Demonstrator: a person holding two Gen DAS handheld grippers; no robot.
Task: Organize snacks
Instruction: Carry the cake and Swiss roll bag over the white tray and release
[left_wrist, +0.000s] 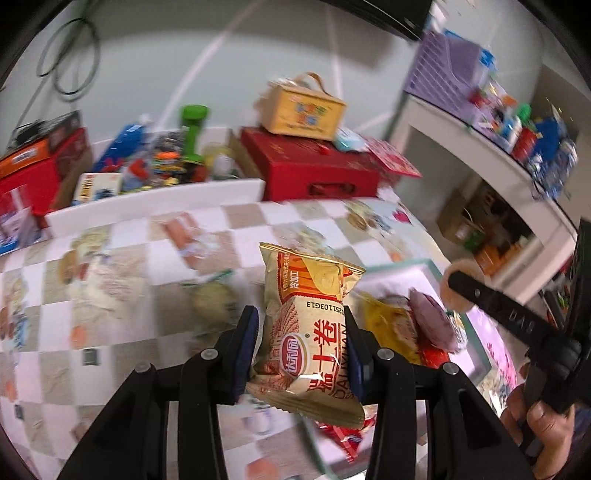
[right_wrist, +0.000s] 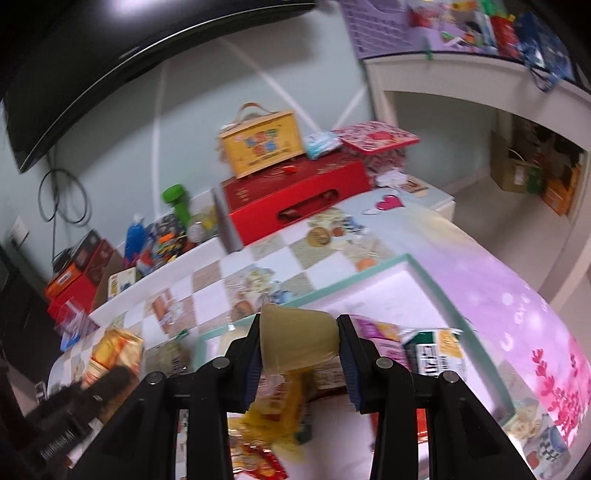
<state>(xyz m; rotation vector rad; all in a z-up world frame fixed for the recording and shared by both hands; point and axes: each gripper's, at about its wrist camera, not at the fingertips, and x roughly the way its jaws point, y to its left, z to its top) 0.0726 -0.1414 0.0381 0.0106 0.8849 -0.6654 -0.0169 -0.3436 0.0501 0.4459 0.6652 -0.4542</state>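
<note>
Hand beside right tongs shows only leftward.

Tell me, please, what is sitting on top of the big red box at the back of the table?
On the red box sits a yellow carry case with a handle, with a light blue packet beside it. Whatever lies behind the case is hidden.

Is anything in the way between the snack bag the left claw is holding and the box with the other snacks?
Nothing visible blocks it. The left gripper holds the yellow snack bag above the checkered tablecloth, and the pink box lies just to its right. Only the right gripper hovers over that box.
</note>
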